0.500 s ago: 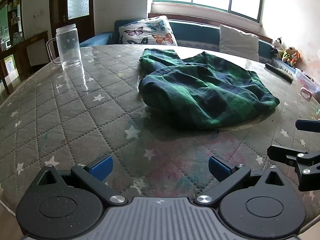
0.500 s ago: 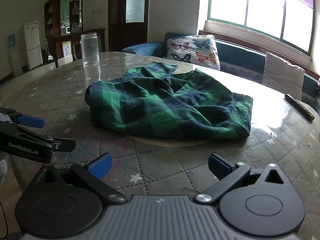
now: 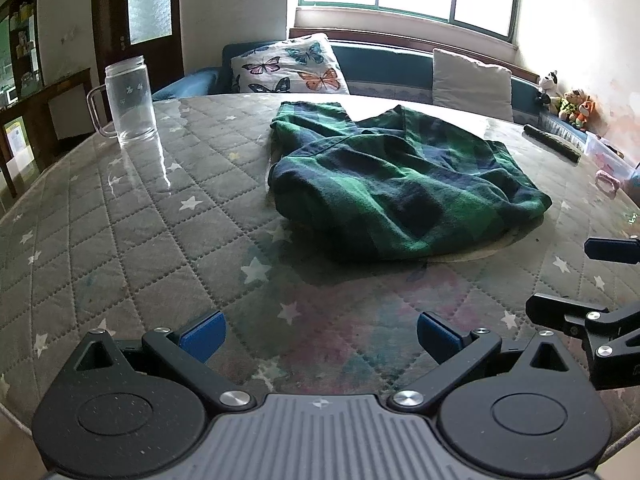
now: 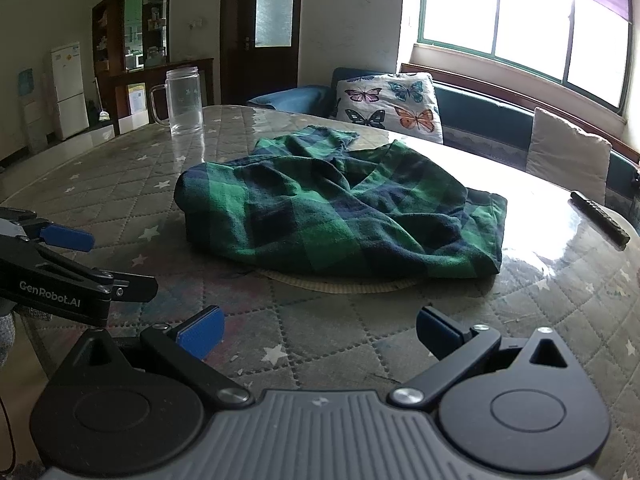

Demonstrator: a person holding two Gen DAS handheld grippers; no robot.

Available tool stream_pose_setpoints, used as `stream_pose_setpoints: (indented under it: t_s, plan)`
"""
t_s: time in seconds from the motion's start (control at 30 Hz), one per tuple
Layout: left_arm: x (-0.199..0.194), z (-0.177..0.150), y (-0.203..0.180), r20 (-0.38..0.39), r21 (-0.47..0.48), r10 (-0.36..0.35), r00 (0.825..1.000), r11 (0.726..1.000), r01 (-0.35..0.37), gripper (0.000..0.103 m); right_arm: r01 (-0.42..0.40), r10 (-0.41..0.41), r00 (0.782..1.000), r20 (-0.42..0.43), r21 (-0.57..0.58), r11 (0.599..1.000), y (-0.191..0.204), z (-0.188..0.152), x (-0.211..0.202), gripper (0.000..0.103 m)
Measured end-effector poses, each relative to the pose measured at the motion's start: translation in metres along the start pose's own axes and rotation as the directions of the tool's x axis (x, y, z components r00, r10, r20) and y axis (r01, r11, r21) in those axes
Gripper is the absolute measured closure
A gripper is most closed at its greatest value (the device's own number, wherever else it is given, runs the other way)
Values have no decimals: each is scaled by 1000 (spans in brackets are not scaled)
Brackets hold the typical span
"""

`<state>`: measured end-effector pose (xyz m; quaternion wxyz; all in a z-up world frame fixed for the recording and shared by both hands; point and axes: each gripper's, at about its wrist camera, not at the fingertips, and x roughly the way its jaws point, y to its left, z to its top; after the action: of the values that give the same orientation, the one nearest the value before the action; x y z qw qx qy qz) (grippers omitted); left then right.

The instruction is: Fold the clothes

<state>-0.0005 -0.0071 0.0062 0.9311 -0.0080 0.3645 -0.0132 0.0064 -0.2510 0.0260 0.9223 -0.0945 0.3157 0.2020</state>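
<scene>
Both my tools are spread wide with nothing in them: left tool (image 3: 320, 330) and right tool (image 4: 320, 330) hang over the near edge of the table (image 3: 120, 240), side by side, tilted down a bit. The shirt (image 3: 400, 192) lies ahead of both, well apart from the pads, bunched in a loose heap, with what looks like a woven mat (image 4: 340, 284) peeking out from under its near edge.

What worries me: that heap has layers stacked on each other, so if I go in low I could pinch two layers at once, or snag the mat with the fabric and drag the whole lot. The tabletop looks glossy, so the shirt may just slide away instead of lifting. Further out, left of the shirt, there's a glass mug (image 3: 130, 100); a wide swing while spreading the fabric could knock it. The remote (image 4: 600, 218) on the far right is less of a concern.
</scene>
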Motion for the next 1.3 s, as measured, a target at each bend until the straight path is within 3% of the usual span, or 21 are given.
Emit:
stream_pose_setpoints:
  t_s: [0.57,1.07,1.3]
  plan:
    - [11,22,1,19,21,-2,1000,1000,2,0,-13,13,1000,-18,8,1000,-10,12,18,0]
    - [41,85,27,64,0,4,998,1000,-4,1,16,-15,1000,-25,26,1000,-40,57,55,7]
    - [73,112,45,15,-42,-51,999,998,51,13,28,-26,999,-32,57,998,-69,95,89,12]
